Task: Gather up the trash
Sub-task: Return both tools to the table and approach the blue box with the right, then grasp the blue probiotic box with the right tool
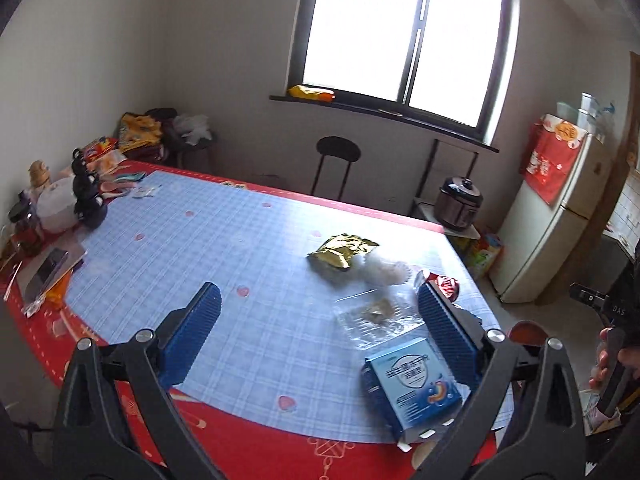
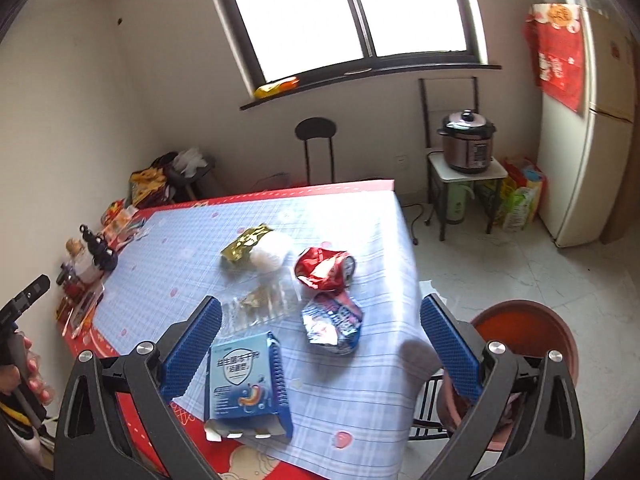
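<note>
we hold both tongs, left gripper point(image 1: 320, 320) and right gripper point(image 2: 320, 324), apart and empty above crumpled foil wrappers point(image 2: 325, 269), a blue carton point(image 2: 245, 384), and the plaid tablecloth point(image 1: 208, 248).

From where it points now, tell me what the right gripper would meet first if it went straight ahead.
The right gripper is open and angled down at the table. Straight ahead, it would probably meet the crumpled silver-blue wrapper first, with the crushed red can just beyond. Depth is hard to judge here.

Pressure cooker point(image 2: 468, 142) on small stand nr fridge point(image 2: 592, 120), black stool point(image 2: 316, 130) under window point(image 2: 340, 12).
</note>
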Tool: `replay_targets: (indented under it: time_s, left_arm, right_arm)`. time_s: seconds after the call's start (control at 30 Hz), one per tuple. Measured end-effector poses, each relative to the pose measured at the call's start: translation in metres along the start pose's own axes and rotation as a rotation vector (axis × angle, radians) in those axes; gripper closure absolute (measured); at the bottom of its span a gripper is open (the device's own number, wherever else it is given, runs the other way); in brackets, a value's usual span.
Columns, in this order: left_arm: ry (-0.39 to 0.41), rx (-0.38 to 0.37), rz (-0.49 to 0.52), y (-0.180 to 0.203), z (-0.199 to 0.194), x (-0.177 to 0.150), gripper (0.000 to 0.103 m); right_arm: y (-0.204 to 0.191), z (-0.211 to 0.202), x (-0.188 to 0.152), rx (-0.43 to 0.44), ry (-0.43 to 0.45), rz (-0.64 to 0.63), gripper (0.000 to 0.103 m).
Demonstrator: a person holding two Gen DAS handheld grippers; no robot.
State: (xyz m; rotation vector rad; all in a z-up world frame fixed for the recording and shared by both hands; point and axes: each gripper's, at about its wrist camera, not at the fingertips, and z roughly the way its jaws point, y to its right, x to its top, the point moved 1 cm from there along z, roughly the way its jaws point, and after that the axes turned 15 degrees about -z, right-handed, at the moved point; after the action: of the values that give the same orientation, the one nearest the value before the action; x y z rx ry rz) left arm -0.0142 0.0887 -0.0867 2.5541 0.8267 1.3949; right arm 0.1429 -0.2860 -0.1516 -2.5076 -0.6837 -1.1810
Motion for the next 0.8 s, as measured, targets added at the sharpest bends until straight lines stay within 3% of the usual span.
replay_targets:
  time_s: [0.17,0.3,0.53,0.8]
  left_arm:
    - [-0.036,0.074,-0.099,-0.073,0.011,-0.006,0.006]
    - [-0.082,0.085,-0.133,-0.107,0.028,-0.012,0.006]
    - [-0.179,0.041,-0.113,-0.131,0.074,-0.016,0.006]
    - [-0.262,-0.051,-0.079,-0.146,0.113,-0.016,0.006]
  right_arm:
    - [-0.051,0.059,-0.014,0.076,-0.124,-0.031,0.005]
    - [-0.080,0.104,-0.038,0.085,-0.238,-0.052,0.005]
    - [-0.119,0.147,-0.071,0.027,-0.368,-0.034,0.005]
    - [-0.193,0.195,-0.098,-0.074,-0.560,-0.241,0.005]
